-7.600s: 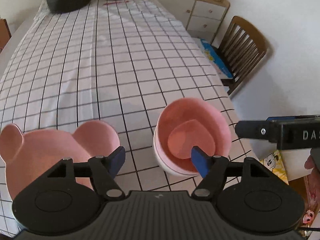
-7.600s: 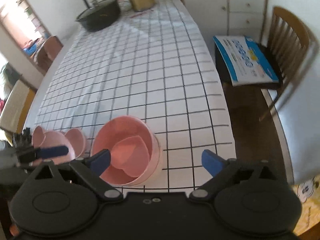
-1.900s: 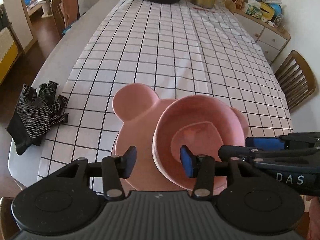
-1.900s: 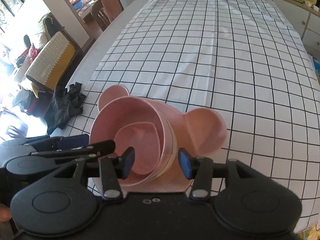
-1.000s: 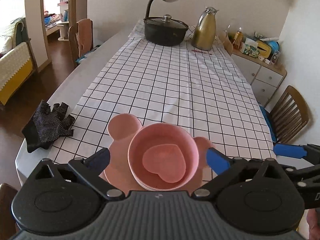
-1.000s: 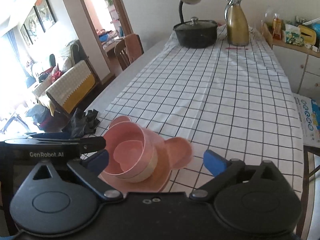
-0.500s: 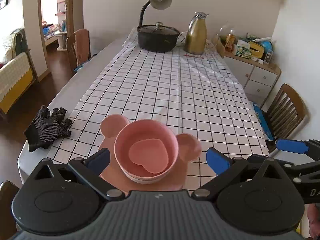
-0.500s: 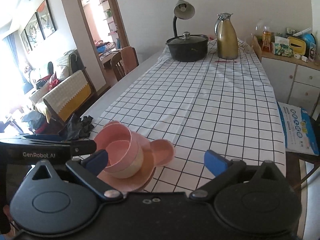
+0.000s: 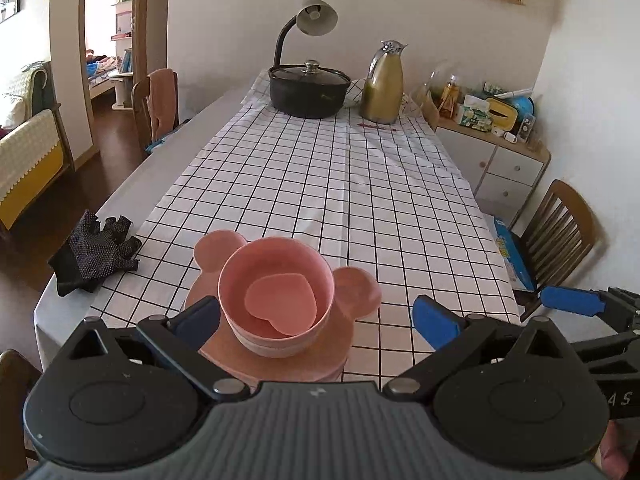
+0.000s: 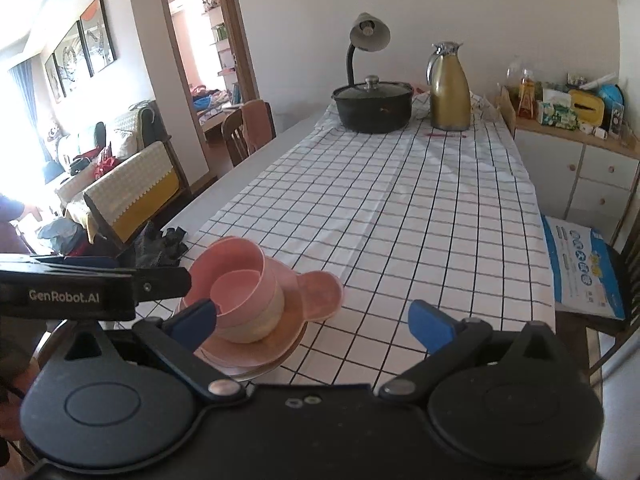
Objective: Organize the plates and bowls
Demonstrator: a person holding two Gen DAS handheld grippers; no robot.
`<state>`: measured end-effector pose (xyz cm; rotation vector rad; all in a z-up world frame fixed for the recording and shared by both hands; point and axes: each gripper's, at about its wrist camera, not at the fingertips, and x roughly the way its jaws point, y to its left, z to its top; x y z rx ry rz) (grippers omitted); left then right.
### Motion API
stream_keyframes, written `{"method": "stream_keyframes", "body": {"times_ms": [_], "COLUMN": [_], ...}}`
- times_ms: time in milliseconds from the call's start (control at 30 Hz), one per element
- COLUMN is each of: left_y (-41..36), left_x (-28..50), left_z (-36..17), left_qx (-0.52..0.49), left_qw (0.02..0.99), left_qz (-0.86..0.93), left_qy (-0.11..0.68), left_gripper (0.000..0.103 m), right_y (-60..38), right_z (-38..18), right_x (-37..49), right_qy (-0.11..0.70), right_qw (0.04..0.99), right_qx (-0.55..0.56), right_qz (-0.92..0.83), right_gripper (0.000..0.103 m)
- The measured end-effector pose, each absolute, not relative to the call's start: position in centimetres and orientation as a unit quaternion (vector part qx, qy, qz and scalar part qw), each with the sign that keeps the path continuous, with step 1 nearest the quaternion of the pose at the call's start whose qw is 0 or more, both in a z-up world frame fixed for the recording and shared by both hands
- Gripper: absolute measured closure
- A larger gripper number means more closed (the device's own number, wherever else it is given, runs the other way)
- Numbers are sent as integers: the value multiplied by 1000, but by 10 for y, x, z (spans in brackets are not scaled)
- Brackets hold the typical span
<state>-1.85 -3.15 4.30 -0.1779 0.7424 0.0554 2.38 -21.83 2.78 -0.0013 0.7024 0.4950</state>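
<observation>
Pink bowls (image 9: 276, 304) sit stacked on bear-eared plate (image 9: 280, 344), lower centre of frame; left gripper (image 9: 316, 316) and right gripper (image 10: 312, 320) both spread wide, empty. Stack lies just ahead, left gripper nearer, w/ nothing left to stack, it seems.

One bear-eared pink plate (image 9: 356, 294), two nested pink bowls (image 9: 276, 280), one black pot (image 9: 308, 90), one gold jug (image 9: 382, 88), one lamp (image 9: 316, 20), one black glove (image 9: 94, 252)

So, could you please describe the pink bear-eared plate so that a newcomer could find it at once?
Start at the long table with the black-gridded white tablecloth and come to its near end, opposite the black lidded pot. There lies the flat pink plate with two round ears, under a round pink bowl; it is the only eared dish.
</observation>
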Motion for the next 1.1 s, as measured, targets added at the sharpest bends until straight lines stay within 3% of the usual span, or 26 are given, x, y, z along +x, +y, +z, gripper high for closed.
{"method": "stream_keyframes", "body": {"times_ms": [1100], "left_y": [-29], "left_x": [-29], "left_z": [43], "left_qx": [-98], "left_qw": [927], "left_qz": [33], "left_qy": [360], "left_gripper": [0], "right_y": [-223], "right_z": [25], "right_x": [25], "right_qy": [336], "right_qw": [914], "right_qx": [28], "right_qz": [226], "right_gripper": [1]}}
